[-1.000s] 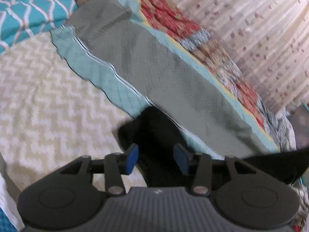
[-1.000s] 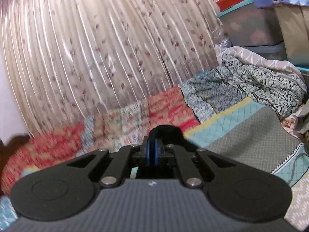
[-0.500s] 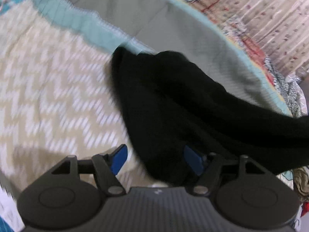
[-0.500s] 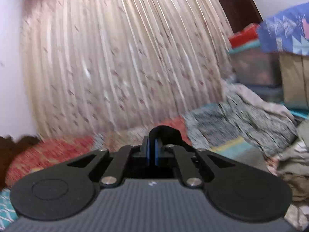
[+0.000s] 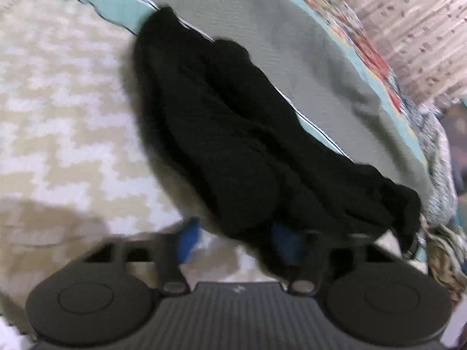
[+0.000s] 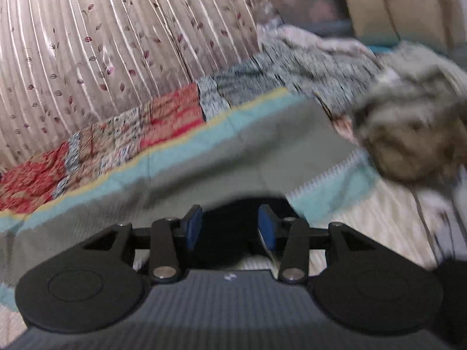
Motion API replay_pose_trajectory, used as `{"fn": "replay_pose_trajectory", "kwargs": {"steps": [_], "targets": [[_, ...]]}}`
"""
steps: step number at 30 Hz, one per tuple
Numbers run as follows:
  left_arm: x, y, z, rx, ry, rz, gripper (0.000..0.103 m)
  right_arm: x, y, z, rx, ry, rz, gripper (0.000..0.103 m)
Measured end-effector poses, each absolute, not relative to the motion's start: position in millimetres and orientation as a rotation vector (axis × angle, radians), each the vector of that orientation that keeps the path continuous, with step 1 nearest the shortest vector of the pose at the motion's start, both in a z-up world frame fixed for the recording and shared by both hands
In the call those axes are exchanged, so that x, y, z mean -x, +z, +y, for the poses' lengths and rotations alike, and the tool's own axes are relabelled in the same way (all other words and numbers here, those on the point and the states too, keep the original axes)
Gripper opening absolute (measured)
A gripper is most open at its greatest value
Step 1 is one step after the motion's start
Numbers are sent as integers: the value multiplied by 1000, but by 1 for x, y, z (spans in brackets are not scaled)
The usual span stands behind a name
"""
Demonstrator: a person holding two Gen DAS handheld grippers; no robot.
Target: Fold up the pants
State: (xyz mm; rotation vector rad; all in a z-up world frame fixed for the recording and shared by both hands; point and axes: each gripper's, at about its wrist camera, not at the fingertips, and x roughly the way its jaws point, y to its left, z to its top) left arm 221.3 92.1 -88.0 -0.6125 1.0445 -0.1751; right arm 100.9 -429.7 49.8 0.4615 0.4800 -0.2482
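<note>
The black pants lie in a long bunched heap on the bed, running from the far left to the near right in the left wrist view. My left gripper is open, and the near end of the pants lies between its blue pads. My right gripper is open just above a dark fold of the pants that shows between its pads.
The bed has a beige zigzag cover and a grey quilt with a teal border. A patchwork quilt and a floral curtain lie behind. A pile of rumpled clothes sits at the right.
My right gripper has opened and dropped from facing the curtain down to the bed. The pants have come down onto the bed. My left gripper has stayed open and moved back along them.
</note>
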Motion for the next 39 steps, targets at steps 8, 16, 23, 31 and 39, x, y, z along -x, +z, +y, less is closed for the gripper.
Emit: {"fn": "replay_pose_trajectory", "kwargs": {"steps": [8, 16, 23, 31, 39], "targets": [[-187, -49, 150, 736, -198, 951, 4, 18, -10, -401, -421, -139, 610, 47], [-114, 22, 247, 781, -118, 716, 3, 12, -11, -283, -295, 171, 628, 49], [-76, -3, 253, 743, -47, 816, 4, -75, -46, -191, -479, 389, 769, 61], [-32, -44, 219, 637, -110, 986, 22, -155, -104, -169, -952, 153, 945, 19], [-43, -54, 210, 802, -229, 992, 61, -103, -36, -129, -995, 547, 935, 9]]}}
